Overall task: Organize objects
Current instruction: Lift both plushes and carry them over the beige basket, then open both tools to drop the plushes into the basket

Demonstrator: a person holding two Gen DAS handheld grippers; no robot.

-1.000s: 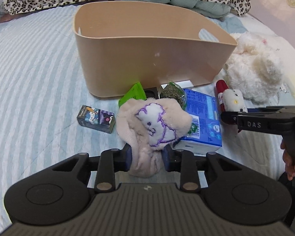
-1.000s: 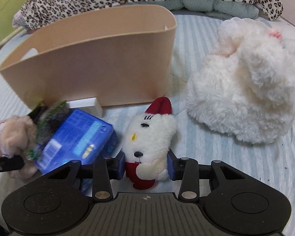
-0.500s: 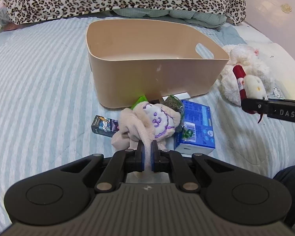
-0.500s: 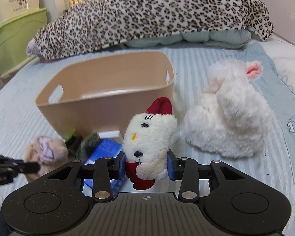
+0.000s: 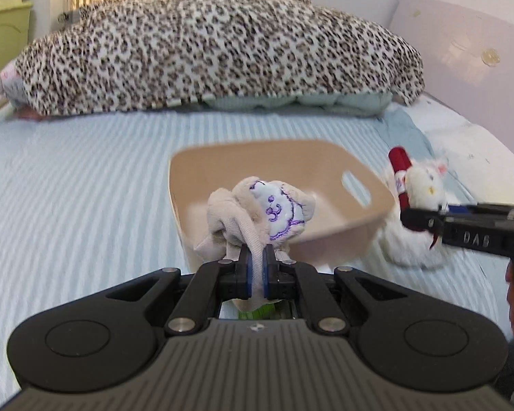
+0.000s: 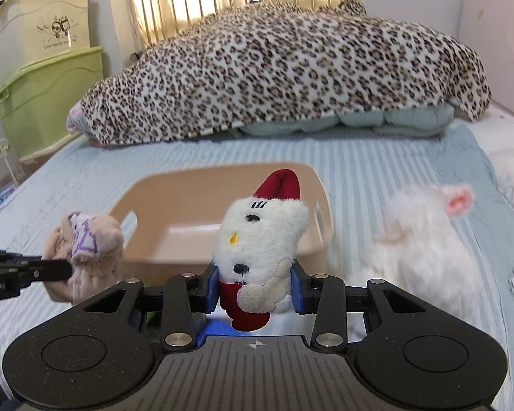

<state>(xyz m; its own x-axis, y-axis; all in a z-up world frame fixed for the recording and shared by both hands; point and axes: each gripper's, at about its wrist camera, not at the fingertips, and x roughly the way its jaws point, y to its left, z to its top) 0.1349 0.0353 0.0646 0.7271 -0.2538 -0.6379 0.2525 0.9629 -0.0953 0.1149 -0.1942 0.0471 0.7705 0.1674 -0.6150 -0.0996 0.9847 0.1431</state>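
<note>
So both grippers are loaded: left gripper [image 5: 256, 267] jaws pinch the beige cloth toy with purple stitching [image 5: 257, 212], right gripper [image 6: 256, 286] jaws clamp the white plush cat with red bow [image 6: 260, 239], both near the tan plastic bin [image 6: 188, 185].

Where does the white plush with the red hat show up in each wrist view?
Left wrist: white plush with the red hat at right, beyond the beige bin's rim.
Right wrist: centre, clamped in the right gripper.
Shared landmark: beige bin.

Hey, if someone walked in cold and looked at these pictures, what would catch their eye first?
Probably the two toys held up in front of the tan bin: a white plush with a red hat in the right gripper, a beige cloth toy in the left gripper. Behind them, a leopard-print blanket crosses the bed.
</note>
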